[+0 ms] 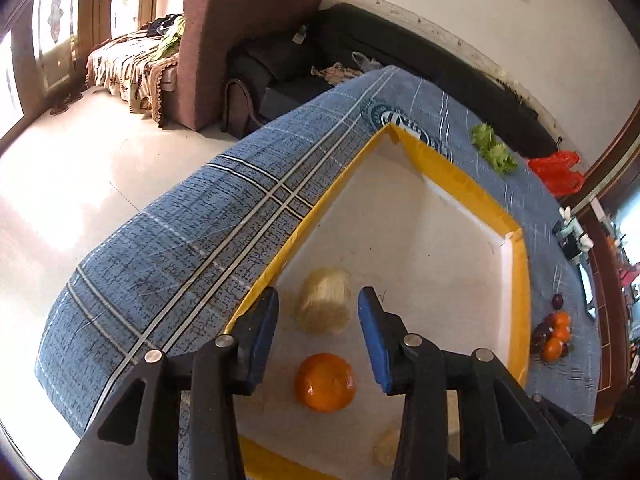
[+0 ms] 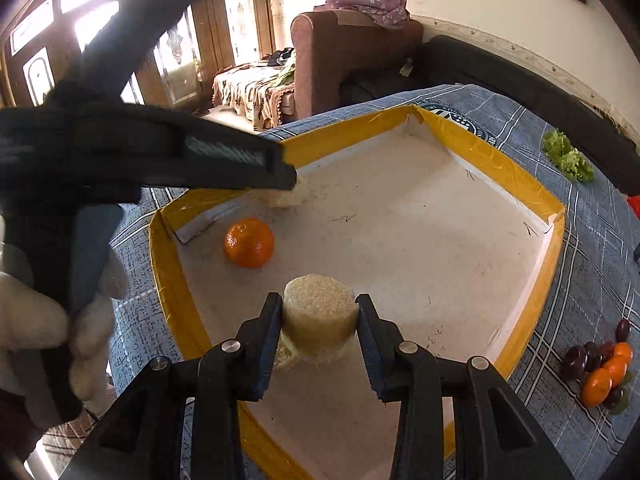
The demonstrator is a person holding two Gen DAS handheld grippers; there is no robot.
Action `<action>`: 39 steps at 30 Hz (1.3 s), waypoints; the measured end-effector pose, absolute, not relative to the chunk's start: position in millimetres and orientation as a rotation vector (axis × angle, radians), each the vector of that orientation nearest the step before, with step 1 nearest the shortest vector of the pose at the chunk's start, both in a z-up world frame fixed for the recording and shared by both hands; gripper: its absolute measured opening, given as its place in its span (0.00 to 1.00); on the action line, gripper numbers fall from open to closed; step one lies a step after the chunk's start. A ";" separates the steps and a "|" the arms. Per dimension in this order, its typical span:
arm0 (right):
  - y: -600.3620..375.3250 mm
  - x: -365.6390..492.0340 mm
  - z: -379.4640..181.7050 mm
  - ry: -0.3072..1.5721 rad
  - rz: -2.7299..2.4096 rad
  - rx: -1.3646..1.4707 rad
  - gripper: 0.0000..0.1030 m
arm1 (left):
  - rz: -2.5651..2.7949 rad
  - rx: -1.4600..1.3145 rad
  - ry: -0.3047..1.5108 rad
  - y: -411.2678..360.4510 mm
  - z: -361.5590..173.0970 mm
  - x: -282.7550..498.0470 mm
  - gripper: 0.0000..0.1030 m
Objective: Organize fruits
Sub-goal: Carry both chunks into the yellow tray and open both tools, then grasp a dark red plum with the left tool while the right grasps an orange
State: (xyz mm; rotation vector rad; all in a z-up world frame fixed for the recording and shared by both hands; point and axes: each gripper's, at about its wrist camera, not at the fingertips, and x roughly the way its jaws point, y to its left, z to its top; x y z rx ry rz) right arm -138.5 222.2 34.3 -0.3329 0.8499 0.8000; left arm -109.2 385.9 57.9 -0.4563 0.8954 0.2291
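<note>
A white tray with a yellow rim (image 1: 460,178) (image 2: 516,184) lies on the blue plaid cloth. In it sit an orange (image 1: 325,382) (image 2: 249,242) and pale foam fruit cups. My left gripper (image 1: 319,338) is open above the orange, with one cup (image 1: 325,306) just beyond its fingertips. My right gripper (image 2: 319,322) is shut on another cup (image 2: 319,316) at the tray's near side. A third cup (image 2: 294,194) lies partly hidden behind the left gripper's body in the right wrist view.
A pile of oranges and dark plums (image 1: 554,332) (image 2: 600,368) lies on the cloth right of the tray. Green lettuce (image 1: 494,148) (image 2: 568,156) and a red bag (image 1: 558,170) lie further back. A brown sofa (image 2: 344,60) stands beyond the table.
</note>
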 end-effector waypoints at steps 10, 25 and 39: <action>159.9 -148.5 83.9 0.723 0.758 -0.231 0.57 | 0.263 -0.498 0.705 369.4 110.4 -169.3 0.73; -87.5 -98.3 81.0 0.782 0.243 0.046 0.58 | -0.023 -0.391 0.778 247.9 95.2 -152.5 0.75; -29.7 -44.6 29.0 0.894 0.466 0.069 0.57 | -0.131 -0.257 0.819 185.9 90.4 -125.4 0.59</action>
